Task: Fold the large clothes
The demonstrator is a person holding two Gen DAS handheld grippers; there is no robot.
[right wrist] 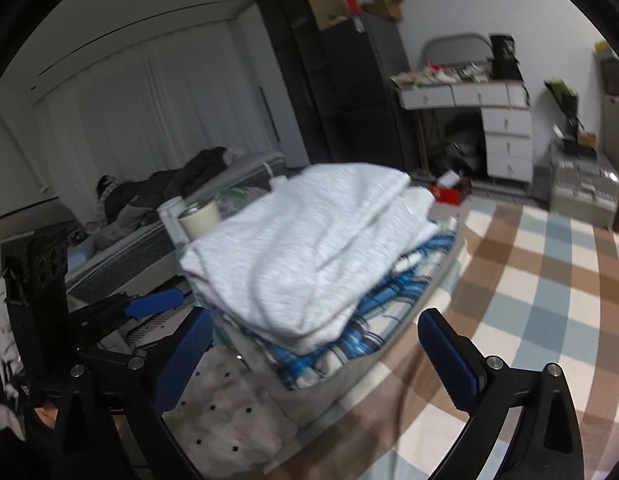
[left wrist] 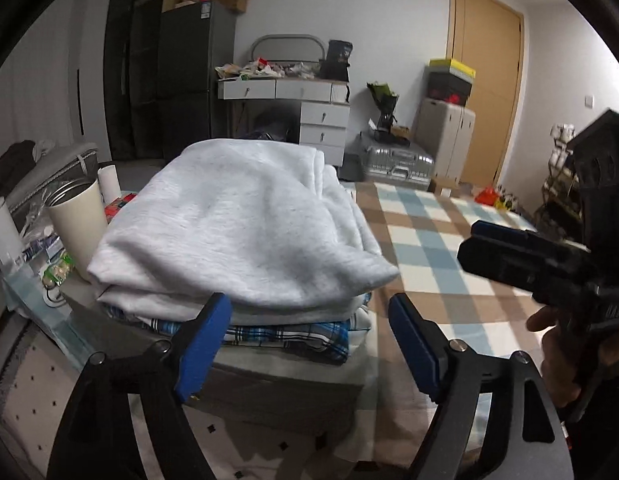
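Place: a lived-in bedroom in a home, and a cluttered one.
Bed: a checked bedspread in blue, brown and cream [left wrist: 441,236] fills the right half of both views.
Clothes: a folded pale grey sweatshirt [left wrist: 245,224] sits on a blue plaid garment [left wrist: 293,334] at the bed's left edge.
Furniture: a white desk with small drawers [left wrist: 305,104], its top heaped with odds and ends, stands against the far wall.
Storage: a tall dark cabinet [left wrist: 193,68] with cardboard boxes on top, beside the desk.
Door: a light wooden door [left wrist: 489,64] in the far right corner.
Luggage: a silver hard-shell suitcase [left wrist: 397,160] lies flat on the floor.
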